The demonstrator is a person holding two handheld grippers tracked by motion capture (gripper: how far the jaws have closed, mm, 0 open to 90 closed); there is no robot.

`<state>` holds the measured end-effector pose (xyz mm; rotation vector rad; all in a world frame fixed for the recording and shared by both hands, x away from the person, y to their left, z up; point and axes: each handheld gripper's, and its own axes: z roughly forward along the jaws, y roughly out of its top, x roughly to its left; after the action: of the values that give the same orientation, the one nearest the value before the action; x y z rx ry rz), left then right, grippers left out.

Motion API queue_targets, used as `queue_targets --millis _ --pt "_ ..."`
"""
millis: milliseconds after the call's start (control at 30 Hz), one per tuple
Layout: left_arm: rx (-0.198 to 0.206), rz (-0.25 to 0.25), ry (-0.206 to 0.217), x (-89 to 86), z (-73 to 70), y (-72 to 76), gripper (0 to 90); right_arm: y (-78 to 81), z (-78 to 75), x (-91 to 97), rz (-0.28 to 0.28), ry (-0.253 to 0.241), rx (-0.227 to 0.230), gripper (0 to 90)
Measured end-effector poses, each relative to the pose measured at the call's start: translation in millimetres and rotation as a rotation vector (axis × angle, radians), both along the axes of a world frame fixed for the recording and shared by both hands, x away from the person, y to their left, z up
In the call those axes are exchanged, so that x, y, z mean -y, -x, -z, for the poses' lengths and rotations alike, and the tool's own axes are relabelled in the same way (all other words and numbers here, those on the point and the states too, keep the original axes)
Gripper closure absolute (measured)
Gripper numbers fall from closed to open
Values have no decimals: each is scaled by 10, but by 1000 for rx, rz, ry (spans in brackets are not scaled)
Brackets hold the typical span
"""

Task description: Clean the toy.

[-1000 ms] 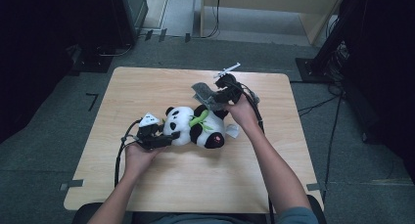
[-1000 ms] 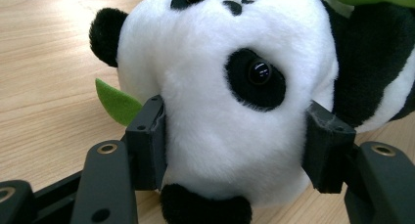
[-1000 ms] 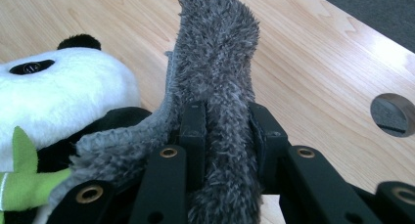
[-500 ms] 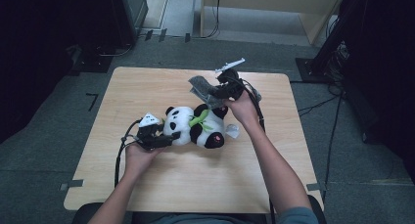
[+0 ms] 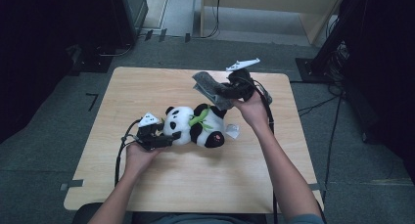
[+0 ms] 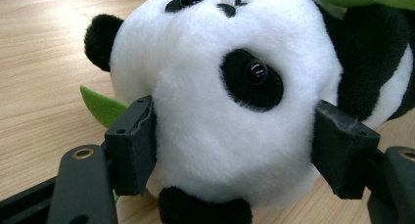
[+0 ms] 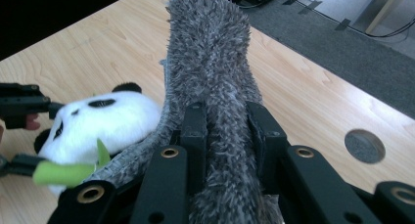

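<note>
Since the earlier frame the right gripper has lifted the grey fuzzy cloth higher off the counter, its jaws pinching the cloth between them. The left gripper stays put; its jaws have just been opening and now flank the head of the panda plush, which lies on the counter.

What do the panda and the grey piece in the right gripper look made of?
Panda: soft plush, short fluffy white and black pile, glossy hard-looking eyes, probably plastic. Grey piece: fuzzy fabric with coarser, bristly fibres; it folds limply between the right gripper jaws, so likely cloth.
</note>
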<state>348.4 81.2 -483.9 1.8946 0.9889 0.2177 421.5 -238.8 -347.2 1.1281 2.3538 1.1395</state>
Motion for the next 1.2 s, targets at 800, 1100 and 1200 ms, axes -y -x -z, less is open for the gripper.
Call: queue_targets --millis 800,1100,1200 --pt "3 26 -9 -1 -8 -48 283 174 542 260 14 -51 -60 689" --pt "8 22 -20 -1 -5 -28 311 208 629 377 42 -41 -81 714" --pt "6 25 -19 -7 -5 -31 299 231 711 469 55 -53 -92 718"
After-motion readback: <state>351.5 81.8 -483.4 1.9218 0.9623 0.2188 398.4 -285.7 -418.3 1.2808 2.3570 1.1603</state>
